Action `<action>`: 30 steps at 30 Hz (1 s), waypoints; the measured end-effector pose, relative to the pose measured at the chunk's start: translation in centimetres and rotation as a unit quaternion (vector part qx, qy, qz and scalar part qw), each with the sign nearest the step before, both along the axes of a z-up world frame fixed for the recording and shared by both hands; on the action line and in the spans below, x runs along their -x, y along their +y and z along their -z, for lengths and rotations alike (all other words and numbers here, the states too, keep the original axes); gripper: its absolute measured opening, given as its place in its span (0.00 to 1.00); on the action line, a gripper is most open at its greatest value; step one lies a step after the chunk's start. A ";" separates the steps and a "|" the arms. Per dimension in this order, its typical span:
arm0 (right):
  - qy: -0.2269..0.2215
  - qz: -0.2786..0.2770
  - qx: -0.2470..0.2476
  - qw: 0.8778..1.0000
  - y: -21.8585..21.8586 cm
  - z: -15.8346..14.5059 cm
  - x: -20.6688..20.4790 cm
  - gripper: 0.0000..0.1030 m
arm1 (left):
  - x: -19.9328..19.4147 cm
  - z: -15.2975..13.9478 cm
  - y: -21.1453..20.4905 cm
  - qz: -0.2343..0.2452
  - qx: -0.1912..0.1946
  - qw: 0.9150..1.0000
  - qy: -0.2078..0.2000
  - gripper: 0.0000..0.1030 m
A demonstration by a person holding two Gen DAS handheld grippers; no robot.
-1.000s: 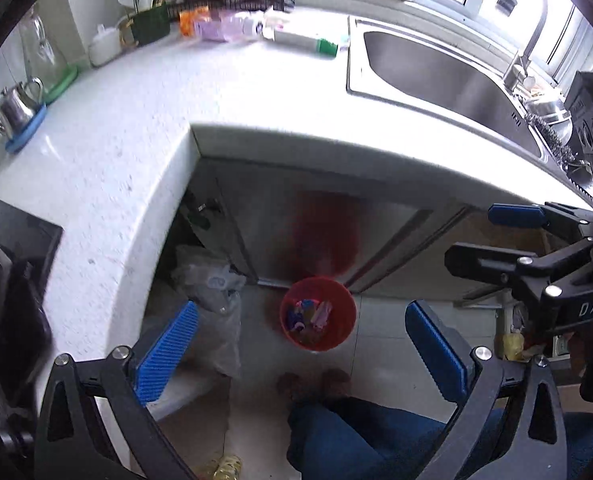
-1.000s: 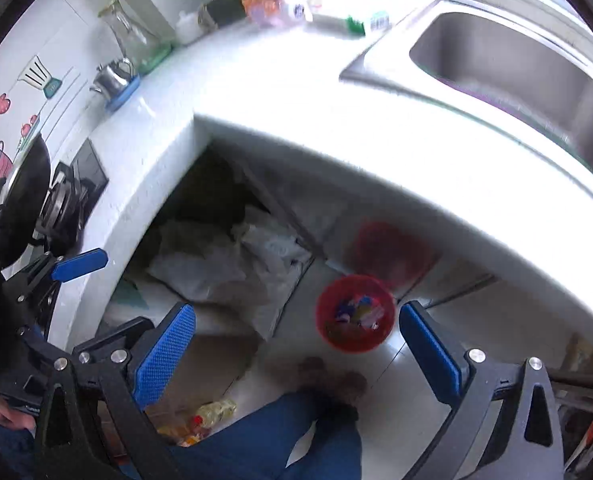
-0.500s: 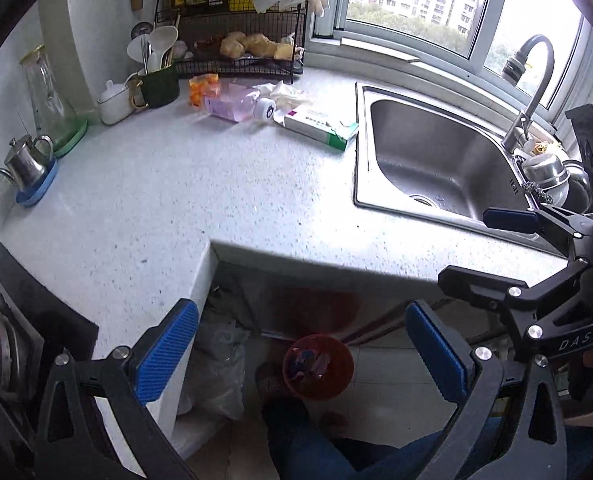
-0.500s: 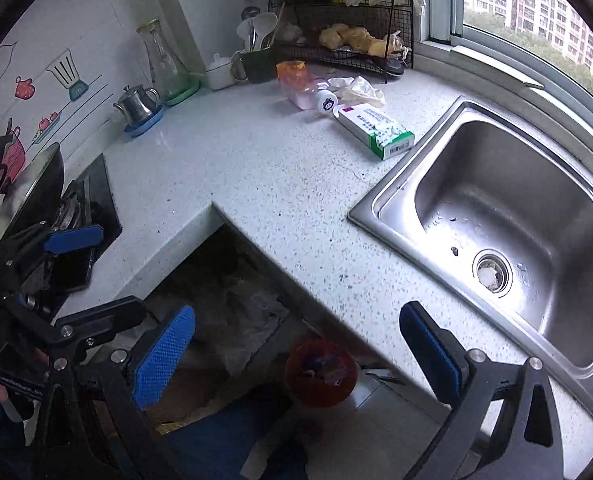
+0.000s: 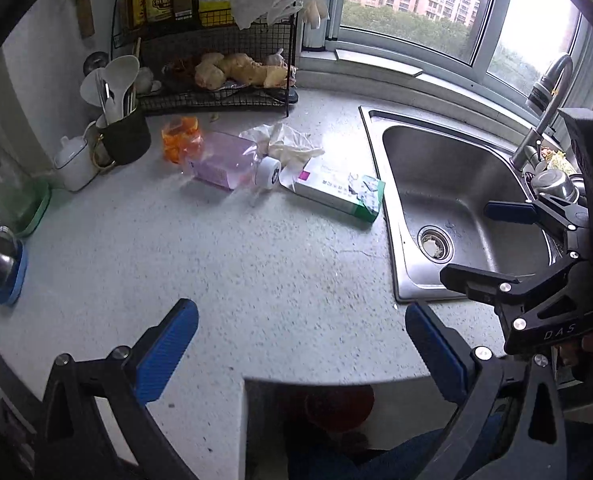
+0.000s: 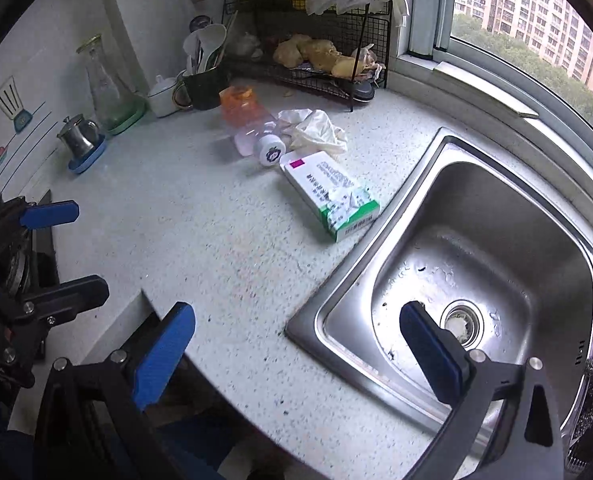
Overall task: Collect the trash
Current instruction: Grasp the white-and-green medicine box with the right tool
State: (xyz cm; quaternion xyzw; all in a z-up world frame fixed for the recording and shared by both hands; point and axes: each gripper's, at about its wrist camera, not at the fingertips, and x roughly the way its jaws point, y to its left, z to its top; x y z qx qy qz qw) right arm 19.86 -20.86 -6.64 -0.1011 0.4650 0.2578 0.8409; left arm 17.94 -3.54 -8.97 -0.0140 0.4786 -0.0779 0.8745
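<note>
Left gripper (image 5: 300, 354): nearest the lens, blue pads spread wide, nothing between them; hangs over the front of the speckled countertop (image 5: 256, 280).
Right gripper (image 6: 296, 350): likewise released and empty, one pad over the counter corner, the other over the sink (image 6: 476, 264) (its drain partly hidden behind that pad).
Red bin (image 5: 338, 406): on the floor below the counter edge, mostly cut off by the countertop; contents not visible.
White-and-green carton (image 5: 336, 192): lying flat just left of the sink rim.
Pink-tinted bottle (image 5: 226, 164): on its side, white cap touching or just beside the carton (cannot tell which).
Crumpled white tissue (image 5: 284, 142): behind the bottle's cap.
Orange packet (image 5: 180, 138): at the bottle's far end; blurred, kind unclear.
Wire rack (image 5: 216, 64): at the back wall, upper shelf cut off by the frame.
</note>
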 end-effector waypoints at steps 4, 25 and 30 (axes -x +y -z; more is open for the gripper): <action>0.001 0.001 0.001 1.000 1.3 -0.1 -3.4 0.99 | -4.2 0.5 1.5 0.014 0.000 1.000 0.012 1.00; 0.055 -0.092 0.118 0.987 7.3 6.8 -14.6 0.99 | -16.0 6.2 6.5 0.042 0.032 0.995 0.081 1.00; 0.075 -0.114 0.131 0.982 7.8 8.3 -15.5 0.90 | -16.2 6.9 7.3 0.035 0.040 0.995 0.090 1.00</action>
